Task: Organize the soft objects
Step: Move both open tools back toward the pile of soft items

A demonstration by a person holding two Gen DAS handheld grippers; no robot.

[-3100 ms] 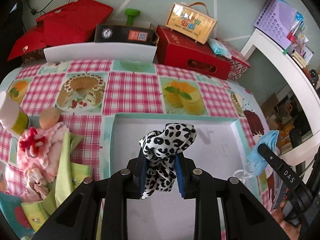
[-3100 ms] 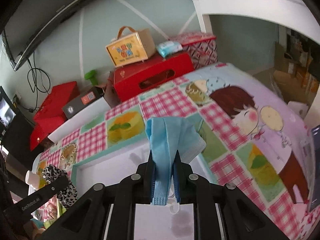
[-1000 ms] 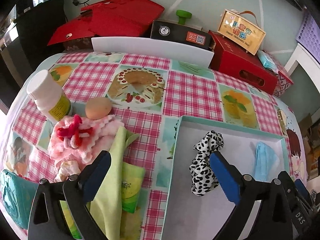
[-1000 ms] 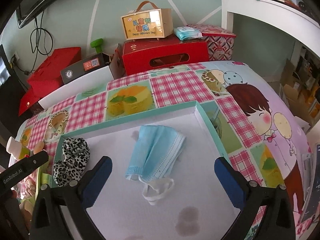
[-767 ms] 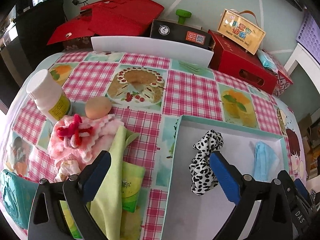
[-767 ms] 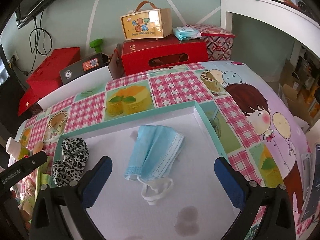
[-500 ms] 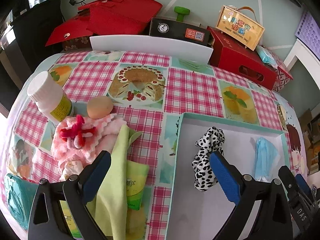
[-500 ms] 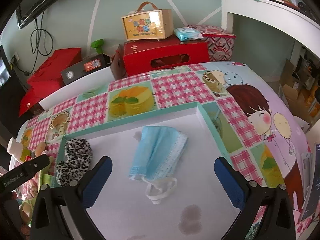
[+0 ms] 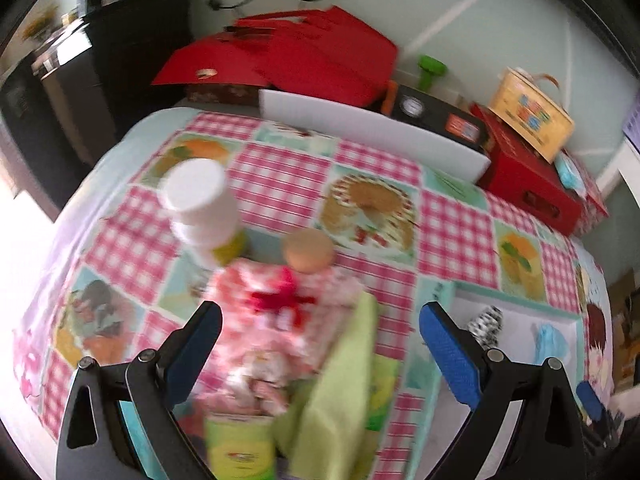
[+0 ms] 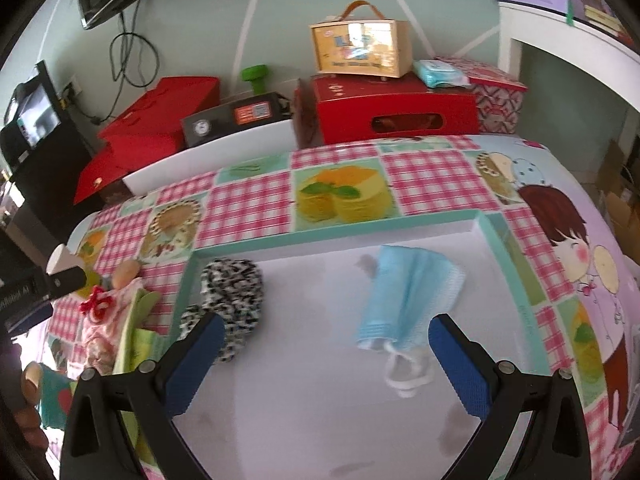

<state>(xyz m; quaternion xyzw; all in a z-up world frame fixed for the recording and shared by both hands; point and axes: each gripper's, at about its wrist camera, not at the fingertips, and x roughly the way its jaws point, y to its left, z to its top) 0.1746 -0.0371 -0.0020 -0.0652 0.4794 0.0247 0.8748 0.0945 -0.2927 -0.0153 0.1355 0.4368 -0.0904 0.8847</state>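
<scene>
A white tray with a teal rim (image 10: 332,232) holds a leopard-print scrunchie (image 10: 234,288) at its left and a blue face mask (image 10: 408,292) at its right. My right gripper (image 10: 320,344) is open and empty above the tray's near part. My left gripper (image 9: 320,340) is open and empty above a pink frilly cloth with a red bow (image 9: 280,312) and a light green cloth (image 9: 340,396), left of the tray (image 9: 516,304). The scrunchie (image 9: 486,326) and mask (image 9: 552,342) also show in the left wrist view.
A white bottle (image 9: 200,208) and a brown egg (image 9: 308,250) stand beyond the pink cloth. A green packet (image 9: 240,448) lies near the left gripper. Red boxes (image 10: 396,110), a black box (image 10: 236,118) and a white board (image 9: 372,136) line the table's far edge.
My left gripper has swung left, off the tray, to over the pink and green cloths. My right gripper has shifted slightly left over the tray. Scrunchie and mask lie still.
</scene>
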